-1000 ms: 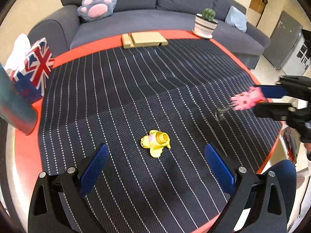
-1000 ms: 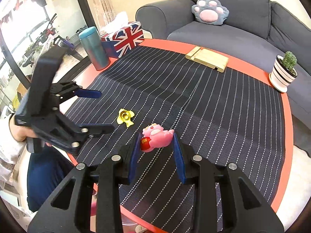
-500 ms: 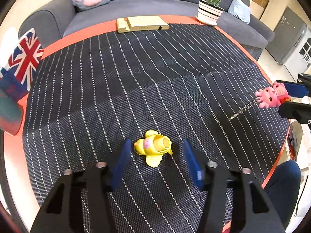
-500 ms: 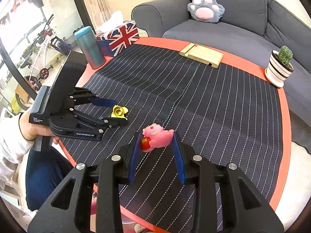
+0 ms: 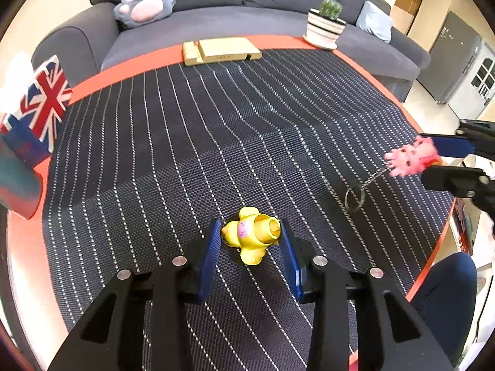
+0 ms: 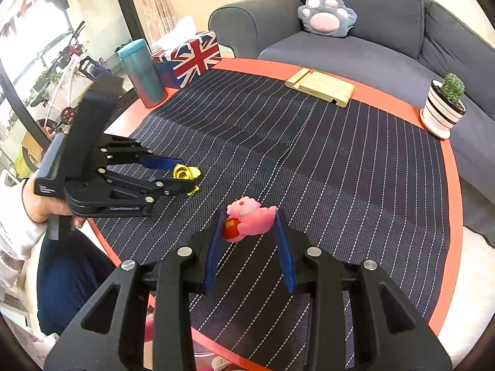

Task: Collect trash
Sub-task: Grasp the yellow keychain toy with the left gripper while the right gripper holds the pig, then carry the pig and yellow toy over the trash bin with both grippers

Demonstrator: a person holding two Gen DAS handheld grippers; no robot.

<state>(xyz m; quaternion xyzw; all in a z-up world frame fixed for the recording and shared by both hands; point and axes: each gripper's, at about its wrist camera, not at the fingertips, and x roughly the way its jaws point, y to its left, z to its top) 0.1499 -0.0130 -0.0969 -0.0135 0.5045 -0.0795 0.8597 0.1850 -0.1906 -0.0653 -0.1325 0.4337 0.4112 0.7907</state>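
From the left wrist we see our left gripper [image 5: 250, 244] closing its blue fingers [image 5: 208, 262] on the small yellow plastic toy [image 5: 252, 236], near the counter [image 5: 130, 72] edge closest to us. A striped white pot [image 5: 323, 29] holding a green cactus [image 5: 330, 7] stands at the far edge.

From the right wrist, our right gripper [image 6: 250, 241] has its fingers clamped on the pink rubber pig keychain [image 6: 249, 219], lifted over the near edge.

A wooden stand [image 5: 221, 51] lies at the far edge of the round red table [image 5: 130, 72], a potted cactus [image 5: 324, 24] at its far right edge, a Union Jack tissue box [image 6: 188, 57] and teal tumbler [image 6: 142, 72] at its left edge.
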